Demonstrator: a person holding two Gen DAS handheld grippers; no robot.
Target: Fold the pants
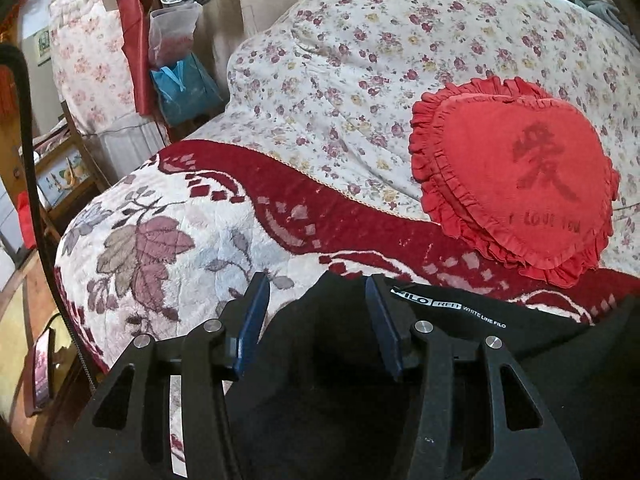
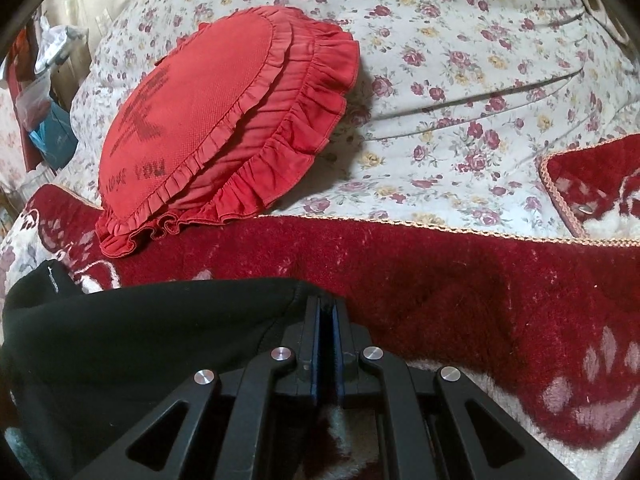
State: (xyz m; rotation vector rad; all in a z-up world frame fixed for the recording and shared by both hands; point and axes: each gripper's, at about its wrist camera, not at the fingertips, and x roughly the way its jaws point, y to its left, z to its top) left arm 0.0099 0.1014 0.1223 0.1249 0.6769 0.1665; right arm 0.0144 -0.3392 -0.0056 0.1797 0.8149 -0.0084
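Black pants [image 1: 344, 344] with a white label lie on a red and white plush blanket [image 1: 180, 248] on a bed. My left gripper [image 1: 318, 292] is open, its blue fingers astride the pants' top edge, fabric between and below them. In the right wrist view the pants [image 2: 140, 328] spread to the left, and my right gripper [image 2: 328, 304] is shut on their right corner, just above the blanket [image 2: 460, 280].
A red heart-shaped frilled cushion [image 1: 516, 184] [image 2: 216, 128] lies just beyond the pants on a floral quilt [image 1: 360, 80]. Bags and a shelf [image 1: 176, 60] stand left of the bed. A black cable [image 1: 28, 160] hangs at the left.
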